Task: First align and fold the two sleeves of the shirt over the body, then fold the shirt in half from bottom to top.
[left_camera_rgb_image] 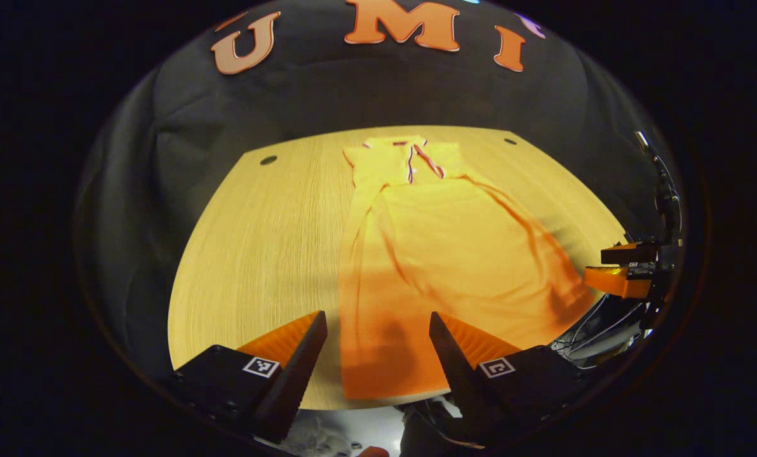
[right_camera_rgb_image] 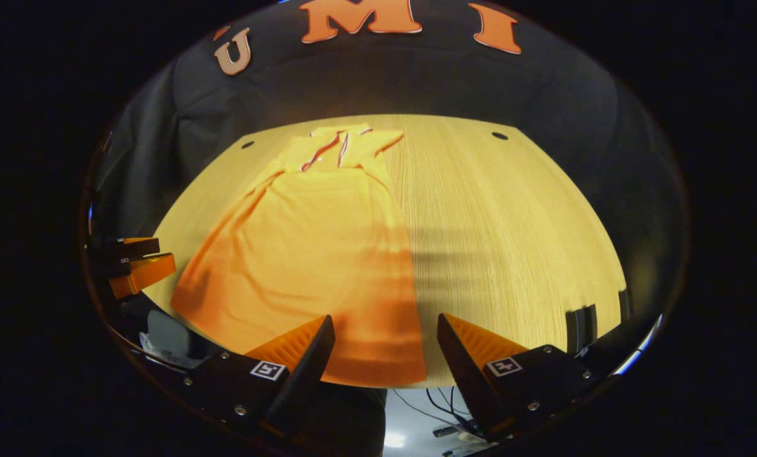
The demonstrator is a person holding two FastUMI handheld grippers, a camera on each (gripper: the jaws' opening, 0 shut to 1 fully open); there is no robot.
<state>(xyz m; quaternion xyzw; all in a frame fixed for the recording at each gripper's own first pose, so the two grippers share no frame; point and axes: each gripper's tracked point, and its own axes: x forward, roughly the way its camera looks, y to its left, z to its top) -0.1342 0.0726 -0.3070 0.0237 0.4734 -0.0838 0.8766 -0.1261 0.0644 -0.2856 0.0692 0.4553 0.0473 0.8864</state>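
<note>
An orange-yellow shirt (left_camera_rgb_image: pixel 442 254) lies flat on the wooden table (left_camera_rgb_image: pixel 258 254), collar at the far end, hem at the near edge. Both sleeves appear folded in over the body. My left gripper (left_camera_rgb_image: pixel 378 336) hovers open over the hem's left corner, nothing between its fingers. In the right gripper view the shirt (right_camera_rgb_image: pixel 315 254) lies left of centre, and my right gripper (right_camera_rgb_image: pixel 385 336) stands open above the hem's right corner. The right gripper (left_camera_rgb_image: pixel 626 270) also shows at the far right of the left gripper view; the left gripper (right_camera_rgb_image: pixel 137 263) shows at the left edge of the right gripper view.
Two small dark holes (left_camera_rgb_image: pixel 268 160) (left_camera_rgb_image: pixel 510 141) mark the table's far corners. Bare table (right_camera_rgb_image: pixel 512 241) stretches to the right of the shirt. Cables and floor (right_camera_rgb_image: pixel 429 406) show below the near table edge. Black cloth wall stands behind the table.
</note>
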